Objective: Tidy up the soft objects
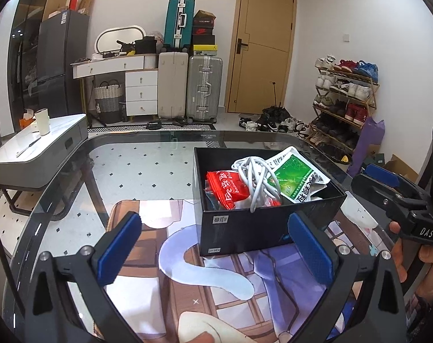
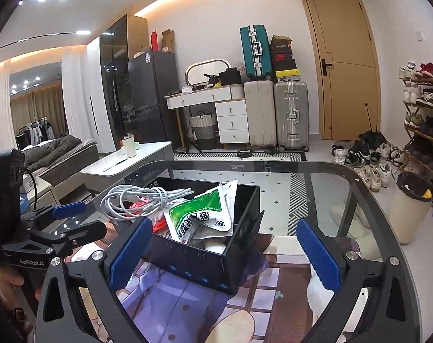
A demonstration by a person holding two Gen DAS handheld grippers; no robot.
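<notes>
1. Jaws first: the left gripper (image 1: 215,253) is spread wide with nothing between its blue pads, and the right gripper (image 2: 225,253) is the same, fully apart and empty. Both hang just above the counter (image 1: 148,168), on the near side of the box.
2. Right under the jaws there's a printed mat (image 1: 216,280) with some cartoon art, but the gripper frames cut it off so I can't really say what the drawing is.
3. The black box (image 1: 245,228) sits on the mat's far edge, open on top. Inside: a coiled white cable (image 1: 256,180), a red packet (image 1: 230,191) and a green-and-white packet (image 1: 295,175) leaning on the far-right corner and poking over the rim.
4. View differences: the left wrist view shows the red packet clearly; in the right wrist view it's mostly buried under the cable and only a sliver shows. The right view shows some white stuff at the bottom of the box that I can't identify.
5. Each camera catches the other gripper side-on at its frame edge, with a bit of hand (image 1: 411,260) holding the handle, mostly cropped.
6. Further back: suitcases (image 1: 190,88), a wooden door (image 1: 262,45) and a shoe rack (image 1: 345,97), partly cut off in the right view.
</notes>
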